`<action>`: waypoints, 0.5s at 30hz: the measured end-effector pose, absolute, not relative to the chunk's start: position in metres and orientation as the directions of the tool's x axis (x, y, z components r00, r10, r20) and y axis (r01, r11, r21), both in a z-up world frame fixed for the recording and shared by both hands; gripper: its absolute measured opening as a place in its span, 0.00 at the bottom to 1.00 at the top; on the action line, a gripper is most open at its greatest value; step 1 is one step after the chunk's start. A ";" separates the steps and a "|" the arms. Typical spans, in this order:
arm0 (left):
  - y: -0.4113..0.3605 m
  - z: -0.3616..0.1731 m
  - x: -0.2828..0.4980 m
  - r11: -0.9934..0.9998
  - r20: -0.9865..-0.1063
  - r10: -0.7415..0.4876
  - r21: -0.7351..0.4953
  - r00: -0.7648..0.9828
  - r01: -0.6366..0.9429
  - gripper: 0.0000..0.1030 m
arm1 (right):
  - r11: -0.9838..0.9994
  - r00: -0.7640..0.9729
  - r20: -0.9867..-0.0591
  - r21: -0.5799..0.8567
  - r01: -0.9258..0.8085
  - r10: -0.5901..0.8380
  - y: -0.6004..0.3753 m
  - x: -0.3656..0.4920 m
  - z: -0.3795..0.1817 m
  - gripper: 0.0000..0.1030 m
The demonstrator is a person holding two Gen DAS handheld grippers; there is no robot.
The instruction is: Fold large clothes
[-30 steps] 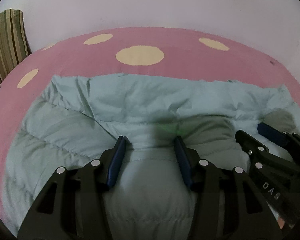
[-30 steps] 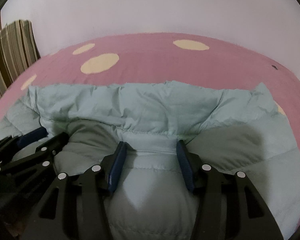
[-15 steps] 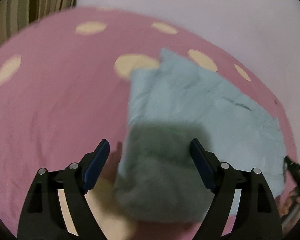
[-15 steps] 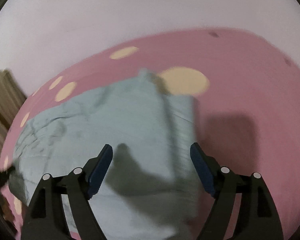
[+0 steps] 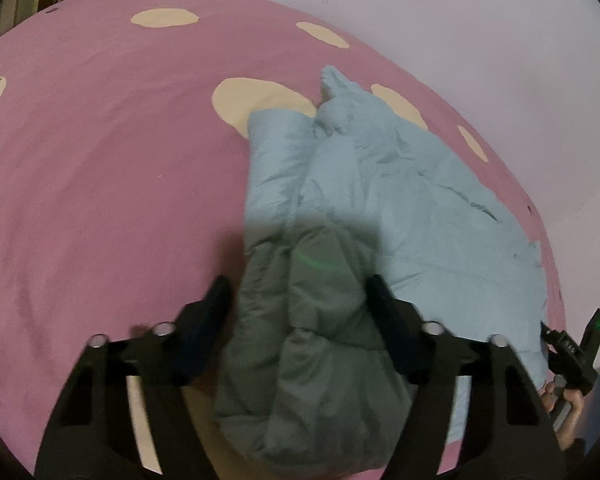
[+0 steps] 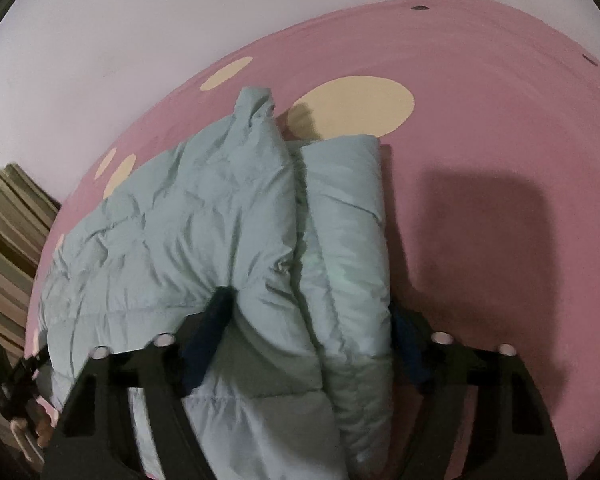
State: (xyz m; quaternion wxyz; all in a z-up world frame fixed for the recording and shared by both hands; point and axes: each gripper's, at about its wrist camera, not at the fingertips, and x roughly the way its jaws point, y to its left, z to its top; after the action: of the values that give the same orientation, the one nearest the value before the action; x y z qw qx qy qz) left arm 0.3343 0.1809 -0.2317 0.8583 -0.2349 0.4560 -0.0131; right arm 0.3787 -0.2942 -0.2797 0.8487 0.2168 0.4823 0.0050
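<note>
A pale blue-green puffy jacket point(image 5: 400, 184) lies folded in a long bundle on the pink bedcover point(image 5: 100, 160). My left gripper point(image 5: 298, 292) straddles its near left end; the jaws are closing and the padded fabric fills the gap between them. In the right wrist view the same jacket point(image 6: 180, 232) runs away to the left. My right gripper point(image 6: 308, 312) is closing on its right end, with the left finger point(image 6: 216, 312) sunk into the fabric and the other finger partly hidden behind the fold. Each view shows the other gripper small at its edge.
The bedcover point(image 6: 480, 100) is pink with cream dots and spreads wide around the jacket. A pale wall point(image 5: 460, 20) bounds the far side of the bed. Striped fabric point(image 6: 8, 232) stands at the bed's left end. A hand point(image 5: 564, 408) holds the far gripper.
Both grippers let go of the jacket's near edge, where they stood side by side, opened wide, swung apart to its two ends while rolling, and have now narrowed around the bundle.
</note>
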 end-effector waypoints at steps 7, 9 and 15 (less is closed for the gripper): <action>0.177 -0.236 0.336 0.879 -0.761 -0.271 -0.445 0.589 -0.171 0.34 | 0.864 0.534 -0.790 0.464 0.196 0.303 -0.290 0.377 -0.282 0.23; 0.179 -0.233 0.333 0.873 -0.750 -0.284 -0.460 0.598 -0.163 0.24 | 0.861 0.540 -0.783 0.471 0.191 0.309 -0.287 0.374 -0.278 0.17; 0.186 -0.219 0.313 0.871 -0.732 -0.288 -0.469 0.617 -0.150 0.16 | 0.852 0.555 -0.762 0.496 0.169 0.334 -0.283 0.349 -0.266 0.13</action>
State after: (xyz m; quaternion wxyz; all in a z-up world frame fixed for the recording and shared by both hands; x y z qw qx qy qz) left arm 0.3131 0.1855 -0.2186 0.8633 -0.2513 0.4358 -0.0397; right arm 0.3486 -0.2825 -0.2656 0.8401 0.2676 0.4693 0.0490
